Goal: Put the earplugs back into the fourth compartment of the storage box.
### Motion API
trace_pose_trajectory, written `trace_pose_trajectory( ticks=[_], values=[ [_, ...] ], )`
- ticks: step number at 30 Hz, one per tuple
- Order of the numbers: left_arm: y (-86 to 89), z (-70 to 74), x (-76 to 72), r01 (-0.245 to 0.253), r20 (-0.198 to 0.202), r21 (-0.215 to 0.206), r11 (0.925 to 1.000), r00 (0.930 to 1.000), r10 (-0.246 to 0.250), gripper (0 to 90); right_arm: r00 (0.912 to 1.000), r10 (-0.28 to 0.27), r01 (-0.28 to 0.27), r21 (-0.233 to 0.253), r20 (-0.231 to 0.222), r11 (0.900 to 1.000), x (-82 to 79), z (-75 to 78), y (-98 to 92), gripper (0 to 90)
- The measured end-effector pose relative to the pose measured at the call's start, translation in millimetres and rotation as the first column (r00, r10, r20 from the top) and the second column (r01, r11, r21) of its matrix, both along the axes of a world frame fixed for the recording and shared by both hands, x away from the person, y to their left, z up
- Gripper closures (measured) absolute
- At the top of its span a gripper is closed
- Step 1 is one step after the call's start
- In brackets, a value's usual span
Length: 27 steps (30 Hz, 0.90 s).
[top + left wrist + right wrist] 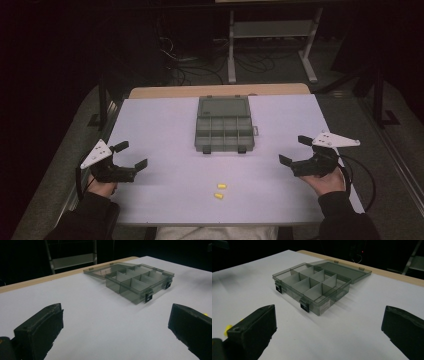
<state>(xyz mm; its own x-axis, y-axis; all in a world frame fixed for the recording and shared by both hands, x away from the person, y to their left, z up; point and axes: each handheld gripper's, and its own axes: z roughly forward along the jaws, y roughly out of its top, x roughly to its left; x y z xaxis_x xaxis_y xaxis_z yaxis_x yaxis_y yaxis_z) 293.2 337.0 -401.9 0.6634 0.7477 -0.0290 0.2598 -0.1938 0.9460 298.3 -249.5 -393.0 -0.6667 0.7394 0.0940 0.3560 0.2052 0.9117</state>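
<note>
You are holding both grippers low over the white table (165,200), the left gripper (131,155) at the lower left of the high view and the right gripper (292,149) at the lower right, each with its jaws standing wide apart and nothing between them. The two small yellow pieces (220,191) are lying close together in the lower middle of the frame, between your hands and nearer you than the smoky plastic organiser box (223,134), which is sitting open in the upper middle with its lid (223,106) folded back flat. Those pieces are looking very light and probably soft, so they are likely to roll or skate away if nudged; you are best taking one across its short middle with a gentle squeeze. The box is looking thin-walled and light, likely to slide if bumped, so you are better off dropping into a compartment than pressing on the dividers.
</note>
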Motion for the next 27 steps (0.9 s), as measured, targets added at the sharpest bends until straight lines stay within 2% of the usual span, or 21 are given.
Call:
trace_pose_trajectory(
  ticks=[4, 18, 27],
  values=[
    [-0.5, 0.4, -1.2, -0.001, 0.011, 0.007, 1.0000, 0.9999, 0.001, 0.0, 1.0000, 0.005, -0.005, -0.011, -0.002, 1.000, -1.0, -0.4, 2.6, 0.0],
    [-0.6, 0.2, -0.9, 0.001, 0.007, 0.006, 1.0000, 1.0000, -0.001, 0.0, 0.9999, 0.009, -0.009, -0.019, 0.004, 1.000, -2.0, 0.3, 4.8, 0.0],
    [-0.7, 0.1, -1.3, -0.003, 0.006, 0.010, 0.9999, 1.0000, 0.003, 0.0, 0.9997, 0.023, -0.023, -0.044, 0.000, 0.999, -1.2, 7.5, 9.8, 0.0]
  ],
)
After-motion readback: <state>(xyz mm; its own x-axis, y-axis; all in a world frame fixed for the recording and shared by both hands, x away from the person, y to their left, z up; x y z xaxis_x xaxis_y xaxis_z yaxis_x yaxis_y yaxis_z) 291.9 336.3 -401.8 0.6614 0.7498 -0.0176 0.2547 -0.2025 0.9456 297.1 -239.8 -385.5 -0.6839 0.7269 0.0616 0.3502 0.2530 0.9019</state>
